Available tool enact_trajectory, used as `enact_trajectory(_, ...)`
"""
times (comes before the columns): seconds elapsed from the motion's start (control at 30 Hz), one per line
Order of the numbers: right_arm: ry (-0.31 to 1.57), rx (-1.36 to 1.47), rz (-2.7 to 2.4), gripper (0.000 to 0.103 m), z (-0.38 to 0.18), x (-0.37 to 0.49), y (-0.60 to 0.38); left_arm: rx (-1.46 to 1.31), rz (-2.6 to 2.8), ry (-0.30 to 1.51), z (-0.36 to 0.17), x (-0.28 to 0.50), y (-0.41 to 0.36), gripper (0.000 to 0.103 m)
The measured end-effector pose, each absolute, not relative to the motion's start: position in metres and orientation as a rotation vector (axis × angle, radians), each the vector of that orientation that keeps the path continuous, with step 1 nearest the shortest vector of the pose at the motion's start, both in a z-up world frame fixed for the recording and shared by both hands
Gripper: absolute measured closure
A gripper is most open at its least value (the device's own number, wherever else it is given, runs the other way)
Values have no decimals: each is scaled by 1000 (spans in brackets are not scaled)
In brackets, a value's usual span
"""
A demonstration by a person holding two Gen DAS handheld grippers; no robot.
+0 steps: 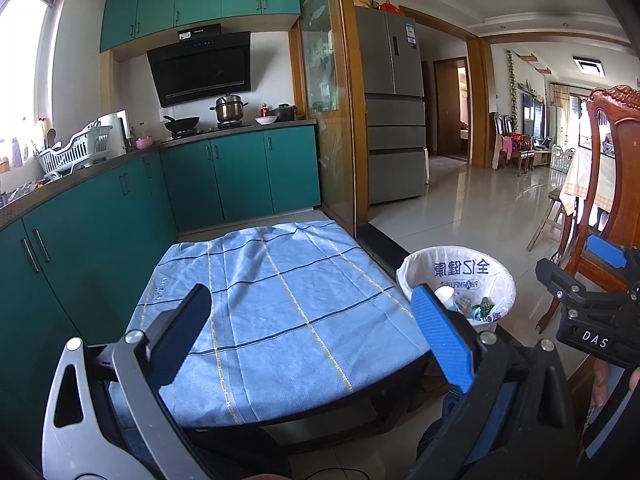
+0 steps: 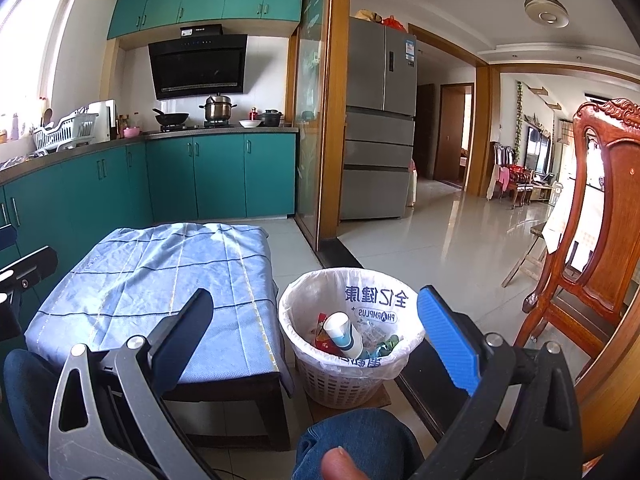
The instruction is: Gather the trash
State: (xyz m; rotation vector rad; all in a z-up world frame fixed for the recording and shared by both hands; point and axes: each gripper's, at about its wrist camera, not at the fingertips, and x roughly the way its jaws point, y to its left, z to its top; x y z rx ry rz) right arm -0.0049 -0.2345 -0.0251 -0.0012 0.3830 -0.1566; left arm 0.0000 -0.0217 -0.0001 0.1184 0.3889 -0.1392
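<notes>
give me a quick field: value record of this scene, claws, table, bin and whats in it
left claw: open, empty, over the table
right claw: open, empty, aimed toward the bin
table: covered by a blue checked cloth, no trash visible on it
bin: white basket with a white bag, on the floor right of the table
bin contents: paper cup, red wrapper, other scraps
chair: wooden, right of the bin

Teal cabinets (image 2: 220,176) fill the left, a bright window (image 2: 28,40) upper left, a steel fridge (image 2: 380,120) centre, glossy tiled floor (image 2: 440,240) right.
</notes>
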Motion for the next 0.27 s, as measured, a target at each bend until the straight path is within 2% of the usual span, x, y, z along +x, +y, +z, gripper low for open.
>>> enact_trajectory(0.27, 384, 17, -83, 4, -26, -1, -229, 157, -69, 461, -25, 42, -19, 3)
